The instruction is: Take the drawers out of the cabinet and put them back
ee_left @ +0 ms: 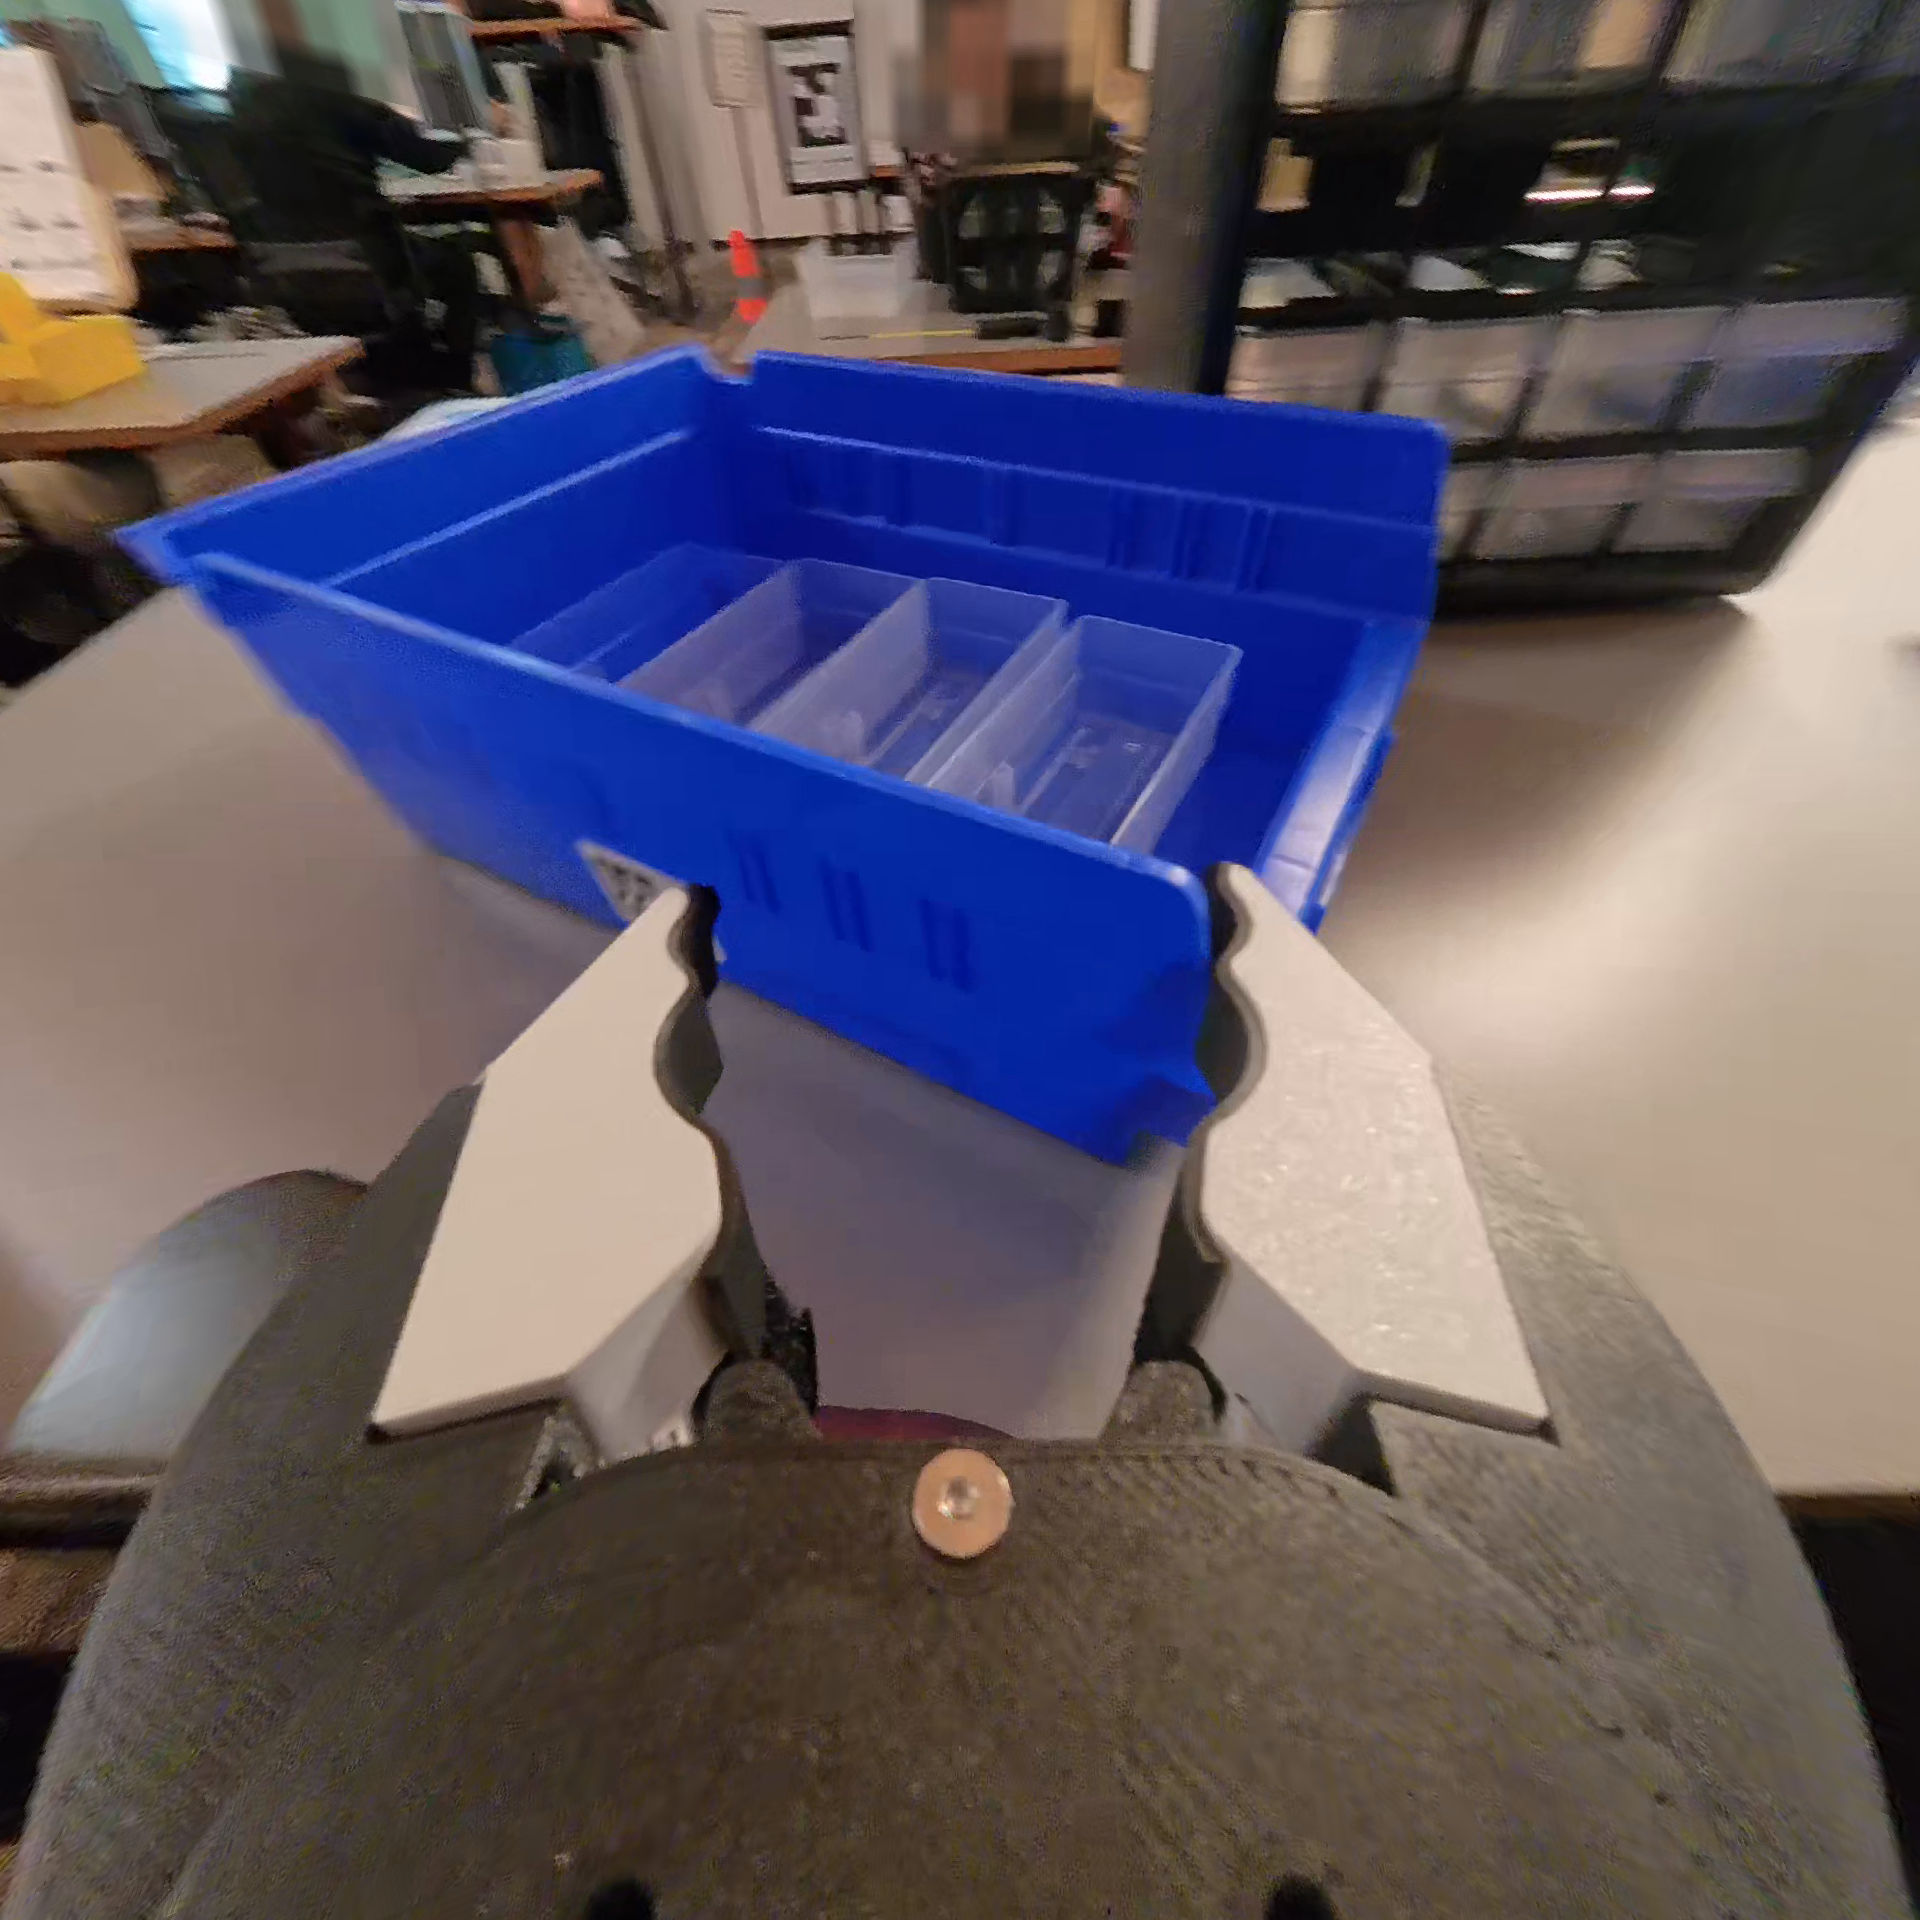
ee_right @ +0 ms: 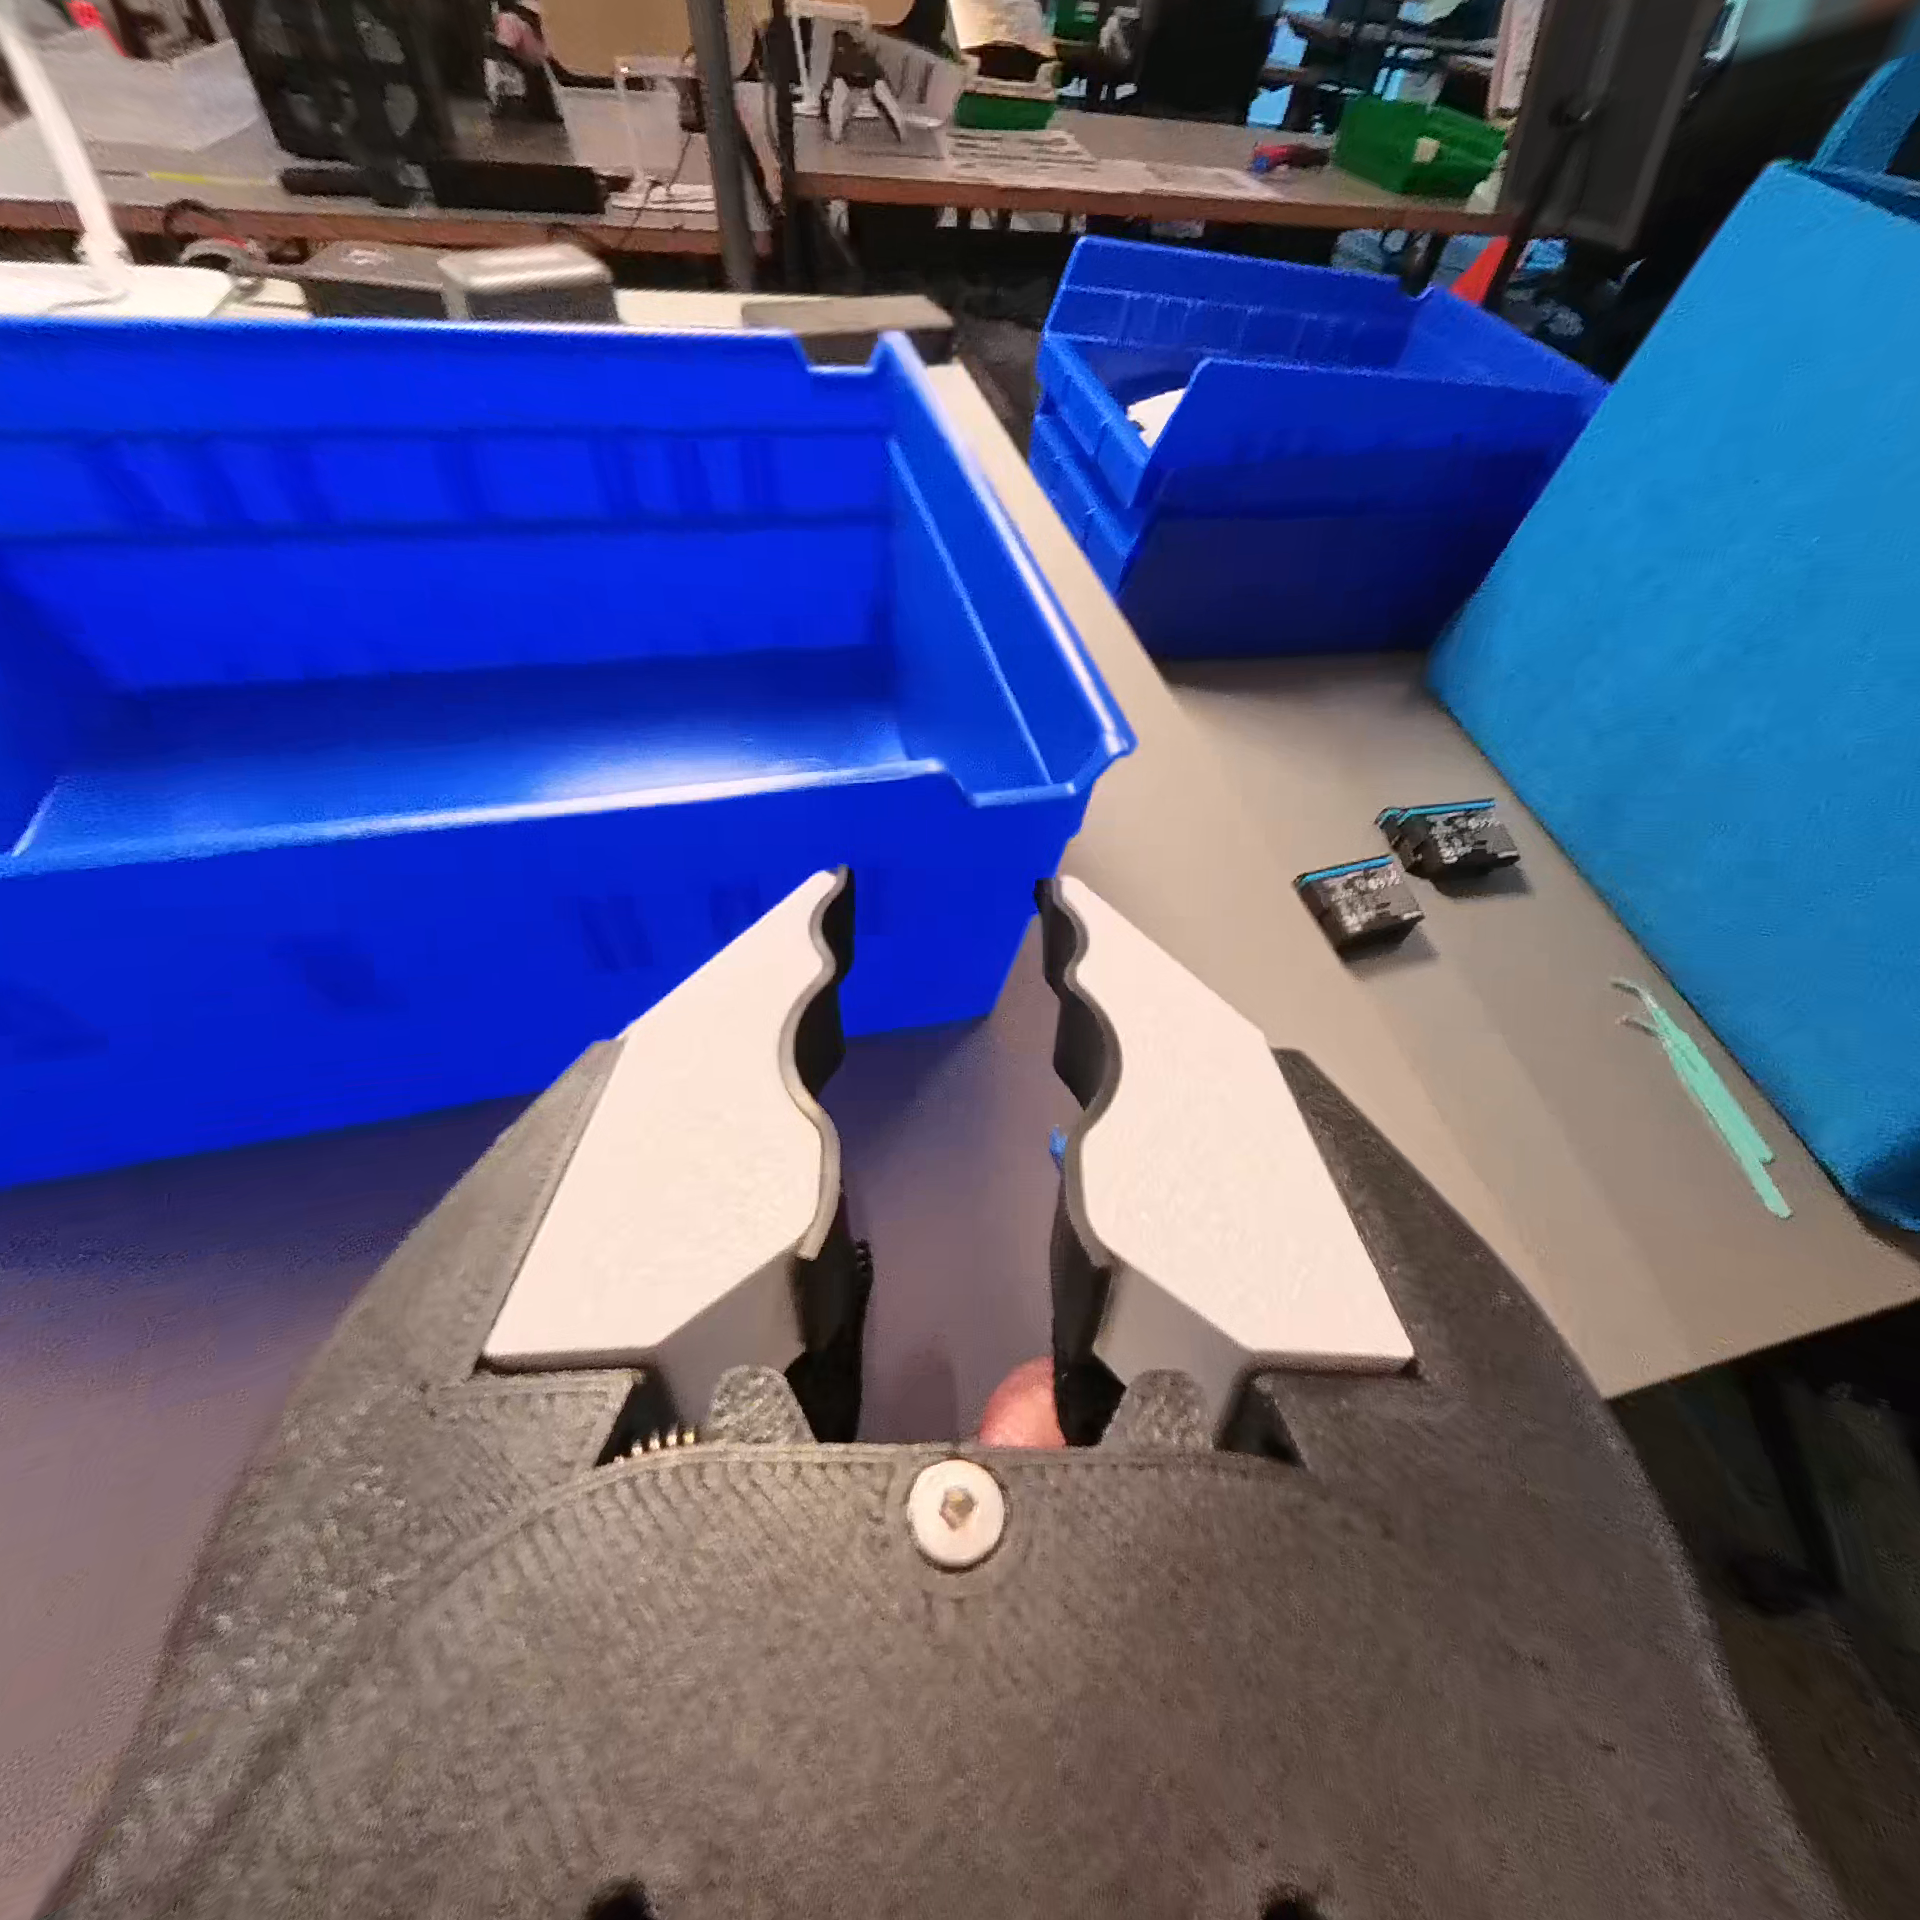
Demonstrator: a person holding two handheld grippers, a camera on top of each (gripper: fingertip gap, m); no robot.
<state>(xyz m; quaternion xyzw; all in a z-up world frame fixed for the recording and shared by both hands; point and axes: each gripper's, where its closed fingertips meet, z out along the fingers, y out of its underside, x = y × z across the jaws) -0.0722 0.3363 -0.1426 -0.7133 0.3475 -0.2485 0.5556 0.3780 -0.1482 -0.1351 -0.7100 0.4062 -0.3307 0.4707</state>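
Blue bin [ee_left: 468, 748]: one is seen in the left wrist view, standing on the grey bench [ee_left: 1662, 831]; the same kind of bin [ee_right: 468, 935] fills the left of the right wrist view.
Clear drawers [ee_left: 935, 686]: four are counted, laid side by side inside the blue bin, touching one another, open tops up.
Cabinet [ee_left: 1621, 416]: one black cabinet with rows of clear drawers is seen standing on the bench behind the bin, to the right; it is blurred.
Left gripper [ee_left: 961, 904]: the fingers are spread wide, nothing is pinched; the bin's near wall lies between the tips, and whether the right finger [ee_left: 1299, 1039] touches the bin's corner cannot be told.
Right gripper [ee_right: 945, 894]: the fingers are spread partway, with bare space between them; the bin's near corner is just ahead.
Second blue bin [ee_right: 1351, 561]: one more is seen farther back on the right.
Black batteries [ee_right: 1361, 904]: two are counted on the bench, near each other, to the right of the bin.
Blue panel [ee_right: 1714, 623]: one is seen standing along the bench's right edge.
Green strip [ee_right: 1714, 1112]: one thin strip is seen lying beside the panel.
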